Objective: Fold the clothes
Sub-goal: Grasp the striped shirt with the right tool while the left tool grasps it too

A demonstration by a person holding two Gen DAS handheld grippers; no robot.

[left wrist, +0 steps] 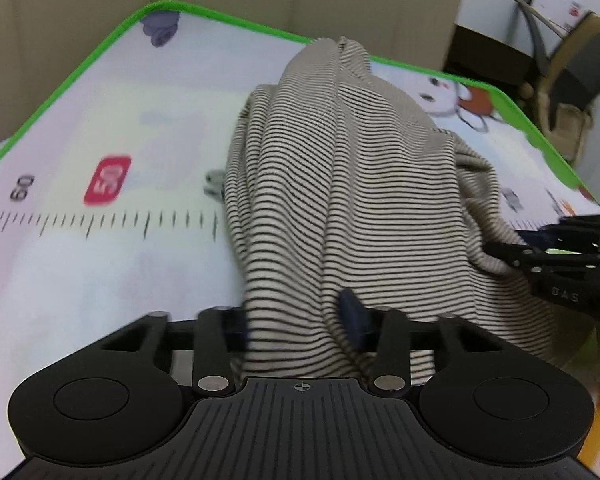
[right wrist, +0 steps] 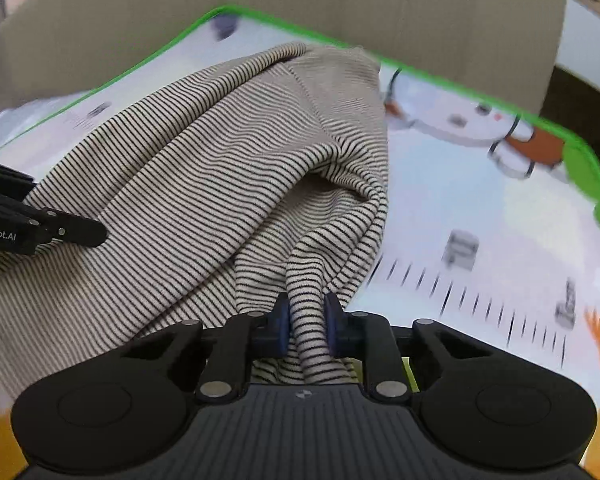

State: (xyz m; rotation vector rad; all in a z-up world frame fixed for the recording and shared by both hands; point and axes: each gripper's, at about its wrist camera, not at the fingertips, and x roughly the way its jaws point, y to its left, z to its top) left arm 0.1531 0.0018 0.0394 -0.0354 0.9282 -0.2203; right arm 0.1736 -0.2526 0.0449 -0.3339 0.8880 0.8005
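Garment (left wrist: 340,184) bunched above play mat (left wrist: 100,264), pinched at one edge by right tool (right wrist: 307,326), at another by left tool (left wrist: 300,320); both clamped on cloth, likely to spread it for folding

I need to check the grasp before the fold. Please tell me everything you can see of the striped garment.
The garment is a soft knit, beige with thin dark stripes. It is bunched and wrinkled, not flat, and rises in draped folds off the mat, its far part reaching near the mat's green edge. The right gripper pinches a narrow fold between its blue pads. The left gripper holds a thicker bunch, which hides one pad. What type of garment it is cannot be told.
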